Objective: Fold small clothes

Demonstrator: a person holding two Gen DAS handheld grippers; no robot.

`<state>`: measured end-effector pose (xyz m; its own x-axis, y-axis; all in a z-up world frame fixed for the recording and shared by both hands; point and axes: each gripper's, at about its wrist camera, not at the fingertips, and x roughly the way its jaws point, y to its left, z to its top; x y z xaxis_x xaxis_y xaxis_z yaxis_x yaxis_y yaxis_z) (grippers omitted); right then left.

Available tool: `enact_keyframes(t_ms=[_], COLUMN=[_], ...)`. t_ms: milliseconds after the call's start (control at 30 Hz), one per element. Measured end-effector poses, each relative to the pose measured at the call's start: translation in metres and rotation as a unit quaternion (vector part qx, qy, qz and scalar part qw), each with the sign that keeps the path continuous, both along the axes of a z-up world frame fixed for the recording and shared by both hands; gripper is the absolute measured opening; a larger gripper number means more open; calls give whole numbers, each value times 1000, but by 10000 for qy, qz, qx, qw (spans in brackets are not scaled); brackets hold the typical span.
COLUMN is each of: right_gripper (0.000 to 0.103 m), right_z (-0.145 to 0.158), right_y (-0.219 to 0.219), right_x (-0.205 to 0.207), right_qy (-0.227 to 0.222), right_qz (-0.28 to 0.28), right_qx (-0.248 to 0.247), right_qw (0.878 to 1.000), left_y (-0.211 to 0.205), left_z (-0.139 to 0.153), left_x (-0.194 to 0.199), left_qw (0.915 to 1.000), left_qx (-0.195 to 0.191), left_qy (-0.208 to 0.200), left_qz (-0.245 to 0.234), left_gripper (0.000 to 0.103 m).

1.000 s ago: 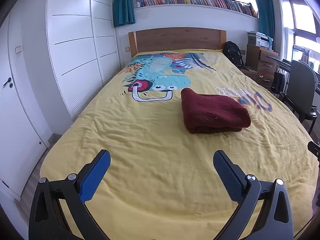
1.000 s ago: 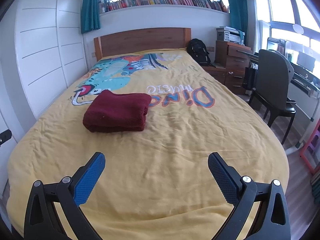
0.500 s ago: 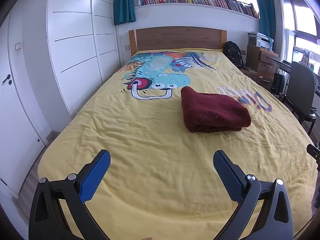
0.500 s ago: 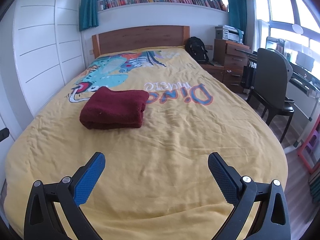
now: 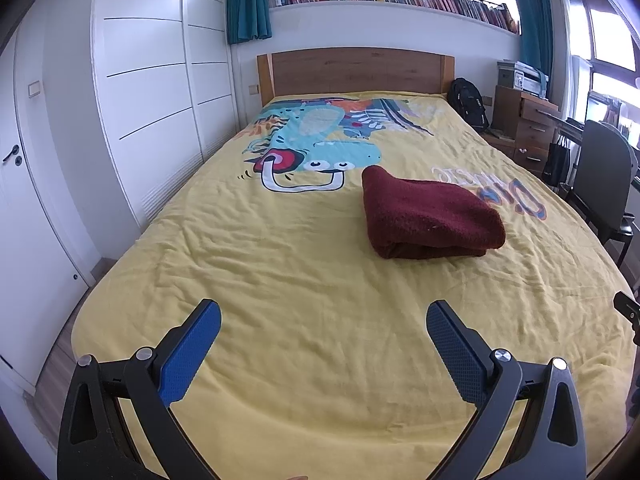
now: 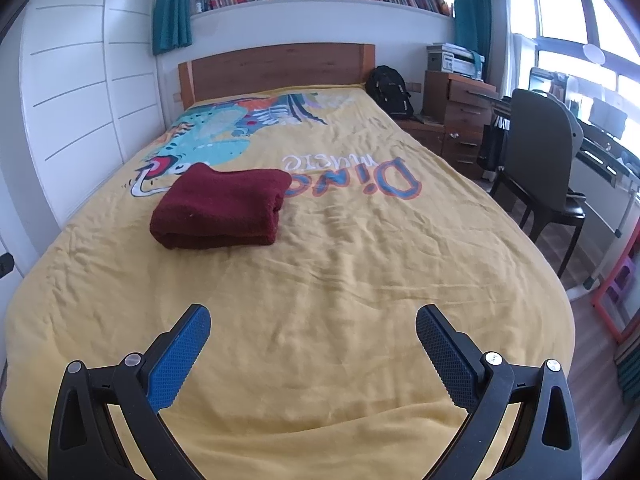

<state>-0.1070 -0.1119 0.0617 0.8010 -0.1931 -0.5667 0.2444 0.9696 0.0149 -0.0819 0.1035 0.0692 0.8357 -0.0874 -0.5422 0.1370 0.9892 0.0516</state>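
A dark red garment (image 5: 428,216) lies folded into a thick rectangle in the middle of the yellow bedspread (image 5: 280,280); the right wrist view shows the garment (image 6: 222,208) to the left of centre. My left gripper (image 5: 323,312) hangs open over the foot of the bed, well short of the garment, with nothing between its blue pads. My right gripper (image 6: 313,316) is open too, empty, over the foot of the bed and to the right of the garment.
White wardrobe doors (image 5: 152,92) run along the bed's left side. A wooden headboard (image 5: 356,70) stands at the far end. To the right are a black backpack (image 6: 390,90), a wooden drawer unit (image 6: 460,120), a dark chair (image 6: 540,168) and a desk.
Both grippers have drawn back slightly and shifted, so the garment sits a little lower and further left in the right wrist view. The garment itself has not moved. Both grippers stay open.
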Motion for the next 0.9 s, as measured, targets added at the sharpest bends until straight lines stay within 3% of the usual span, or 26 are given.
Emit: enact_keyframes(t_ms=[900], right_gripper=[103], right_z=[-14], right_y=[-12], right_x=[5], right_qy=[137], right_qz=[-136], right_qx=[68], right_qw=[9998], left_y=[-8], left_z=[-16], left_x=[7], left_qw=[9998], left_qx=[41], left_qy=[178], left_qz=[-17], left_gripper=[102])
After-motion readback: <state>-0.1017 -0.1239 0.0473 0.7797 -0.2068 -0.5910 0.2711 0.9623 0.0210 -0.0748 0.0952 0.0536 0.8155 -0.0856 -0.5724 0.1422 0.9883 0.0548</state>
